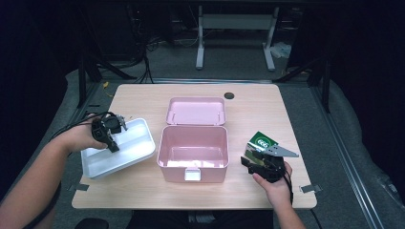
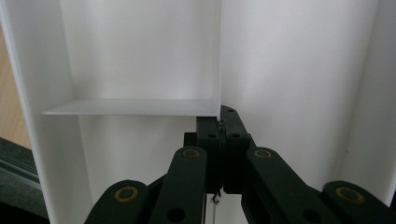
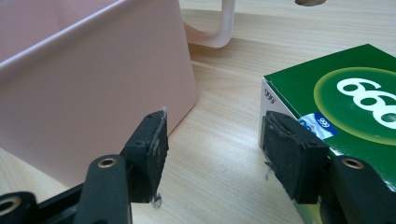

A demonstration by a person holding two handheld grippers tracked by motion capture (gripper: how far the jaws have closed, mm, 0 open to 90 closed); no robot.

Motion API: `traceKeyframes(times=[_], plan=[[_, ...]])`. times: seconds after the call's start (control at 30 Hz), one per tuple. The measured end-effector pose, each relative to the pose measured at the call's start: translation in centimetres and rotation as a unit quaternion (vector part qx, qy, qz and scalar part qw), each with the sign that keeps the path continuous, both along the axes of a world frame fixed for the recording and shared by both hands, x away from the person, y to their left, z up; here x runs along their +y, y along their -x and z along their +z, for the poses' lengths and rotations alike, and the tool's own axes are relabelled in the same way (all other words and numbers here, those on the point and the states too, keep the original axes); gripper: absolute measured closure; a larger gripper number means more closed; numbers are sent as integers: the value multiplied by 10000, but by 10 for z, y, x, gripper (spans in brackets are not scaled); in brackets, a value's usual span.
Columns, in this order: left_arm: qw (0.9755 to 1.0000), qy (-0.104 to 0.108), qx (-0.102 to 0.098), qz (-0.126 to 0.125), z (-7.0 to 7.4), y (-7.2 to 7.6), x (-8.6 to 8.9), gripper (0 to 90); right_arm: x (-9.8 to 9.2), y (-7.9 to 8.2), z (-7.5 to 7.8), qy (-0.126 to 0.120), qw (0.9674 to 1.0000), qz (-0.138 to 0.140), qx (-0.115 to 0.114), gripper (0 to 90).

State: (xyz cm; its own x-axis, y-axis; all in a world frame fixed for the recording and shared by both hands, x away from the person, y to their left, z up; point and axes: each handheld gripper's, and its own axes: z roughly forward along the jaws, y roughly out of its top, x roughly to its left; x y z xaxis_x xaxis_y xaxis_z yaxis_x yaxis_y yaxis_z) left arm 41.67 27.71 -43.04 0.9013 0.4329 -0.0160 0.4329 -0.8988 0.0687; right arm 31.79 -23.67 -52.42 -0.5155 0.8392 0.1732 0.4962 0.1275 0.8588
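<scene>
L gripper (image 1: 109, 131) fingers pinched tight on tray (image 1: 138, 155) divider, tray left of pink box (image 1: 193, 160): lift level, w/o tilting. R gripper (image 3: 212, 154) half-open, empty, beside green carton (image 3: 345, 100) on tabletop (image 1: 248, 114).

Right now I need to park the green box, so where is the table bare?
Bare wood lies behind the white tray and beyond the pink box lid. It is crowded between the pink box and the green box, where the right gripper sits.

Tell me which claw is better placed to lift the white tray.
Left. The left claw is already down in the white tray, shut on its divider. The right claw is open beside the green box.
</scene>
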Motion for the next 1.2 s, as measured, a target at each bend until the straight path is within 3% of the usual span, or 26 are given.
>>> traceKeyframes(times=[0.1, 0.17, 0.37, 0.53, 0.77, 0.83, 0.93, 1.0, 1.1, 1.2], plan=[[10000, 9, 90, 38, -16, 0, 1, 892, 0, 0, 0, 10, 10000, -18, -15, 401], [9996, 41, 253, 75, -32, 1, 1, 891, -1, 0, 0, 8, 10000, -15, -19, 400], [9993, -114, 337, 69, -61, 1, -2, 891, 0, 0, 0, -7, 10000, -3, -4, 401], [9997, -175, 187, 50, -77, 3, -2, 891, 0, 0, 0, -3, 10000, 1, -10, 401], [9992, -355, 155, 51, -95, 6, 2, 888, 0, 0, 1, 7, 10000, -10, -26, 401], [9995, -275, 118, 106, -95, 6, 3, 883, -1, 0, 1, 4, 10000, -10, -23, 401], [9995, -281, -80, 154, -94, 8, 5, 794, 0, 1, 1, 0, 10000, -12, -2, 400], [9994, -214, -194, 185, -92, 10, 6, 774, 0, 1, 2, 27, 10000, 5, 14, 399], [9984, 214, -333, 392, -86, 14, 12, 706, 2, 0, 1, 144, 9998, 71, 71, 393], [9955, 565, -488, 582, -81, 22, 15, 642, 2, 0, 2, 197, 9997, 97, 68, 377]])
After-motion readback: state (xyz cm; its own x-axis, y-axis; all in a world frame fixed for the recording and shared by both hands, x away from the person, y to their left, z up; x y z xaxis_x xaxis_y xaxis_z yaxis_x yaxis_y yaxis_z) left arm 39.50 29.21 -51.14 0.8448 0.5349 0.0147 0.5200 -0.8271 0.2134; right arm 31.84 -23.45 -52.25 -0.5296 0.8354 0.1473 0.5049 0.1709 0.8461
